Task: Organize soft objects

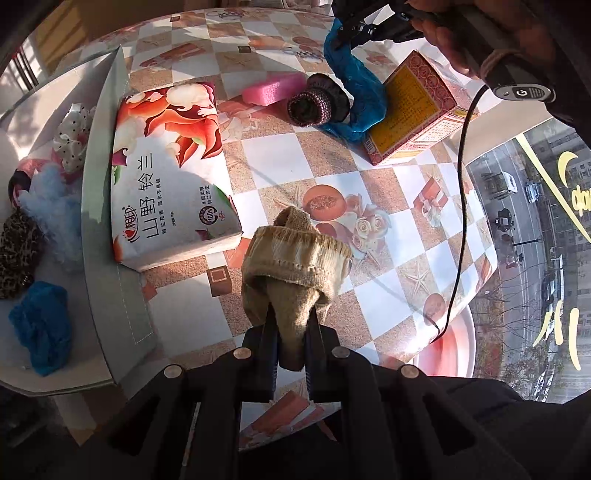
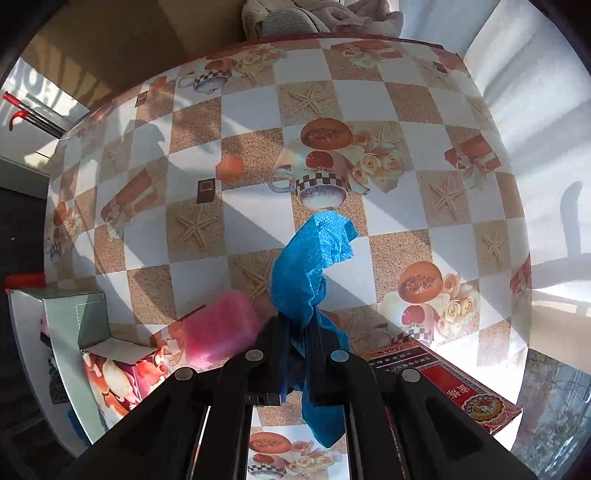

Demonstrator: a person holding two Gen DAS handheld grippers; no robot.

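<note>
Fabric pieces fill the white box (image 1: 99, 206) at the far left of the left wrist view: a polka-dot scrunchie (image 1: 72, 136), a pale blue fluffy piece (image 1: 51, 210), a leopard-print piece (image 1: 16, 251) and a blue cloth (image 1: 40, 325). Just beside the box, on the checkered desk (image 1: 388, 258), lies a flowered tissue pack (image 1: 166, 166). Nearer the camera, the left gripper (image 1: 291, 332) has its fingers clenched on a tan knitted sock (image 1: 295, 262), held above the desk. Farther back lie a pink sponge (image 1: 273, 88) and a dark crocheted scrunchie (image 1: 317, 99), the scrunchie touching a blue crinkled cloth (image 1: 358, 96). That cloth rises from the desk into the right gripper (image 1: 351, 33), whose fingers are clamped on its upper end; the right wrist view shows it pinched between them. A hand (image 1: 454, 33) holds this gripper. Rightmost stands a red and yellow carton (image 1: 413, 110), with the blue cloth against its left edge.
</note>
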